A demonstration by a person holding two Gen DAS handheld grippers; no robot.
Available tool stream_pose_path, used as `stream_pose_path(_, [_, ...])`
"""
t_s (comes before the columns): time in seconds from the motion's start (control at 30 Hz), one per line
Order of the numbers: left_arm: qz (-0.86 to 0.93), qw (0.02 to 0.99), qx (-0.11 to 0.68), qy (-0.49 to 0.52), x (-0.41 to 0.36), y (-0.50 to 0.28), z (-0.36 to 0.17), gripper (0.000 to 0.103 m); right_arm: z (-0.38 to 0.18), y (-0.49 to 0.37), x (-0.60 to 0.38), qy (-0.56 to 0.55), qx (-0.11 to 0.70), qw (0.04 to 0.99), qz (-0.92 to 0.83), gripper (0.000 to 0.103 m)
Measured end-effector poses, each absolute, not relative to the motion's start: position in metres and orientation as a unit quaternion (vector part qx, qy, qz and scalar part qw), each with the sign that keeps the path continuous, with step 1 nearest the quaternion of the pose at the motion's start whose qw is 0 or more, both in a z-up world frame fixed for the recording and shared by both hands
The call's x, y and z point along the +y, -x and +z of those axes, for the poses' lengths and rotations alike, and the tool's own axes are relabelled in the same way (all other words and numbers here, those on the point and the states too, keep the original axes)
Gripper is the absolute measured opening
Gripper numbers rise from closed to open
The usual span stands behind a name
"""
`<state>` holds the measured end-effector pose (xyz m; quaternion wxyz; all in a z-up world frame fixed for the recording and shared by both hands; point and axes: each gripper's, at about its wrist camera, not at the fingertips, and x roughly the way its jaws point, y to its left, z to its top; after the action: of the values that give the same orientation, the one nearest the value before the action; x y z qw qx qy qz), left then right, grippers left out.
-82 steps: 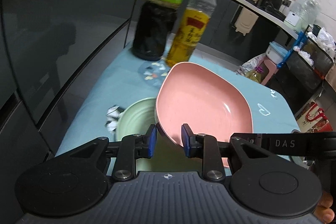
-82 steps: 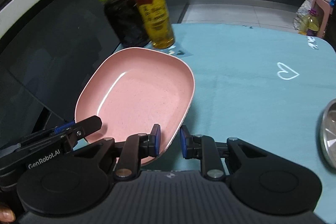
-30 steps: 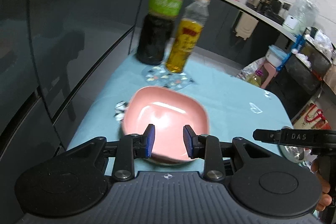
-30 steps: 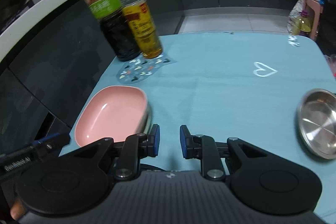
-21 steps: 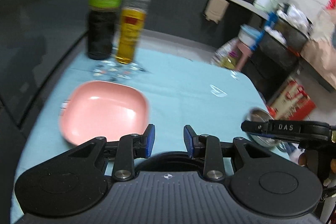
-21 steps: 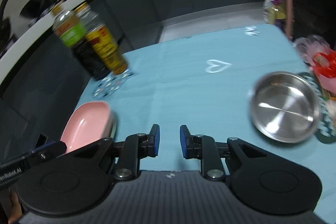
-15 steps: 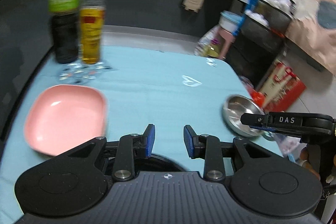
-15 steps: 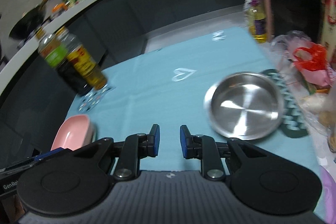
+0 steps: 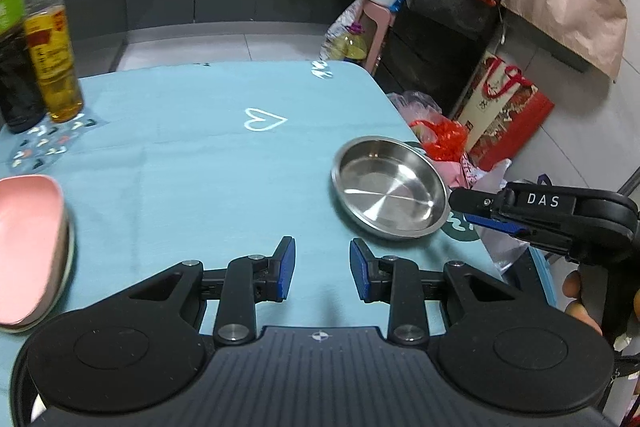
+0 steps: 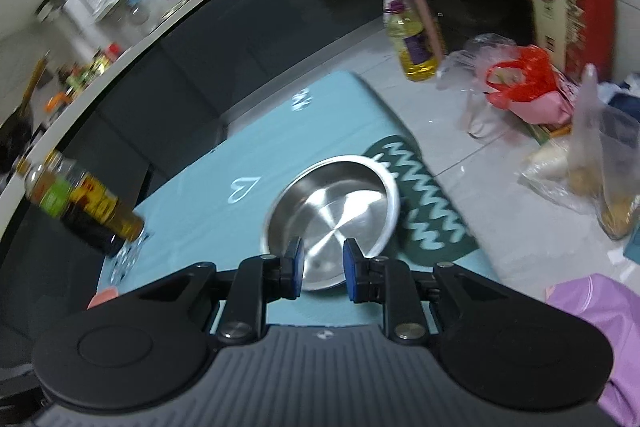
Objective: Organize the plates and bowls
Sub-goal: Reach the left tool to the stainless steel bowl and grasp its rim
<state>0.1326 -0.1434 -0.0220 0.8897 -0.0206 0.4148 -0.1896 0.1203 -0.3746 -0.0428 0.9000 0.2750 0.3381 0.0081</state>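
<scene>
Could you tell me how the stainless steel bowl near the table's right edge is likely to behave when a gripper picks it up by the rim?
The stainless steel bowl looks thin and rigid, so probably light and unbending. Its polished, mirror-like surface suggests the pads could slip. It is empty and shallow with a flared rim, so a one-sided pinch would likely let it tilt.

The pink plate [image 9: 28, 243] is cut off by the left picture edge at the table's left edge, the dark bottle [image 9: 12, 59] behind it is likewise cropped, both bottle labels are smeared beyond reading in the right wrist view, and the steel bowl's [image 10: 332, 215] near rim is hidden behind the right gripper [image 10: 323, 263].
</scene>
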Motion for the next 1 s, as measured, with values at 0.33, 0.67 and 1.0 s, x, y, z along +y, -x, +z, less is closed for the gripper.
stream_pose_path(0.33, [-0.197,0.875,0.440,0.031,-0.171,-0.167,-0.038,0.028,-0.054,-0.128,-0.395,-0.305,0.346,0.887,-0.021,0.004])
stream_pose_path(0.67, [-0.175,0.873,0.455,0.021,-0.192,-0.203,-0.056,0.028,-0.064,-0.144,-0.391,-0.298,0.370,0.880,-0.023,0.004])
stream_pose_path(1.0, [-0.203,0.855,0.477,0.016,-0.200,-0.213,-0.073,0.018,-0.074,-0.155,-0.383,-0.274,0.382,0.882,-0.022,0.002])
